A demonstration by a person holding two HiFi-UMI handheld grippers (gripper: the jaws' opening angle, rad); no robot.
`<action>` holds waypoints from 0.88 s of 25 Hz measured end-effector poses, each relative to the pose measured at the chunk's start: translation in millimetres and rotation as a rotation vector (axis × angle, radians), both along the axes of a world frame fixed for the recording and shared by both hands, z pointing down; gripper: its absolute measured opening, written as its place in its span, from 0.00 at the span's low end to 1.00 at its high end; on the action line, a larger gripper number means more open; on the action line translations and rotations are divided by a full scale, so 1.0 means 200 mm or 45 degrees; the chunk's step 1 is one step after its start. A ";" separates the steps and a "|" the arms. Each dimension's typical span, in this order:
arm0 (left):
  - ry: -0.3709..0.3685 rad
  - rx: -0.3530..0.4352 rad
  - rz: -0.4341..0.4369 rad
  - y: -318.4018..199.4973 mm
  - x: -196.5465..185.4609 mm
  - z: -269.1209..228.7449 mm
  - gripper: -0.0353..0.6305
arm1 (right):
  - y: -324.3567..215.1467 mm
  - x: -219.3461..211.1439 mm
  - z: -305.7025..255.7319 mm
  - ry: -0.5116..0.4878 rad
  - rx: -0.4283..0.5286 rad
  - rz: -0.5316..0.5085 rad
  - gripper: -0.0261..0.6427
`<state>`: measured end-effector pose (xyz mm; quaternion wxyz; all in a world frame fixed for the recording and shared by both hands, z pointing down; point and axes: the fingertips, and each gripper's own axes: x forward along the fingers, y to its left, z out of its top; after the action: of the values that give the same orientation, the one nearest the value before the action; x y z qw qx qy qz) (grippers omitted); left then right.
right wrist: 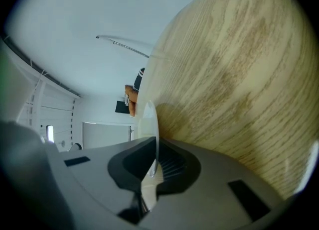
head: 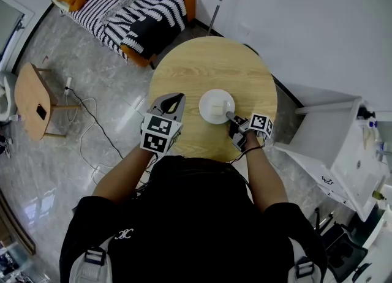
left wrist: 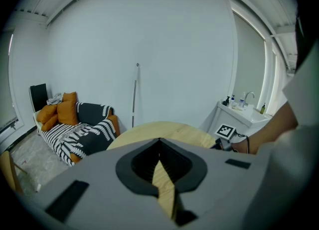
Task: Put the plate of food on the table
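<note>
The right tongs (head: 233, 117) pinch the near right rim of the plate (head: 214, 105). The plate lies just beyond them and seems to rest on the round surface (head: 202, 61). The left tongs (head: 174, 100), pressed together and empty, sit just left of it.

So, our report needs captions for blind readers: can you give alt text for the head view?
Seen from above, a person's right claw holds a white plate by its rim over a round wooden table. The left claw hangs empty over the table's near left edge; a striped sofa stands beyond.
</note>
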<state>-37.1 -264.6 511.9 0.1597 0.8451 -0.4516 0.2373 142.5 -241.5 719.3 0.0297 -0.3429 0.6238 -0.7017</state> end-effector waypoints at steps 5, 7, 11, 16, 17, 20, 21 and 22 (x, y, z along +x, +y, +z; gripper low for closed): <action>0.001 -0.006 0.015 0.00 0.01 0.01 0.06 | 0.00 0.00 0.01 0.075 -0.013 -0.012 0.07; 0.000 -0.013 0.019 0.01 0.01 0.02 0.06 | 0.00 -0.02 0.02 0.135 -0.022 -0.039 0.08; -0.001 -0.023 0.025 0.02 0.02 0.04 0.06 | -0.01 -0.02 0.04 0.200 -0.057 -0.062 0.10; -0.007 -0.026 0.025 0.02 0.01 0.04 0.06 | -0.01 -0.02 0.05 0.244 -0.114 -0.046 0.11; -0.008 -0.027 0.024 0.03 0.01 0.05 0.06 | -0.01 -0.02 0.05 0.256 -0.121 -0.049 0.11; -0.008 -0.032 0.021 0.03 -0.01 0.05 0.06 | -0.01 -0.04 0.04 0.353 -0.102 -0.102 0.12; -0.010 -0.034 0.021 0.03 -0.01 0.06 0.06 | -0.02 -0.04 0.04 0.383 -0.099 -0.117 0.12; -0.011 -0.035 0.020 0.03 -0.01 0.06 0.06 | -0.02 -0.04 0.04 0.400 -0.102 -0.120 0.13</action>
<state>-39.4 -258.6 523.3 0.1676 0.8454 -0.4422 0.2484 134.0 -245.0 727.8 -0.1149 -0.4197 0.6078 -0.6643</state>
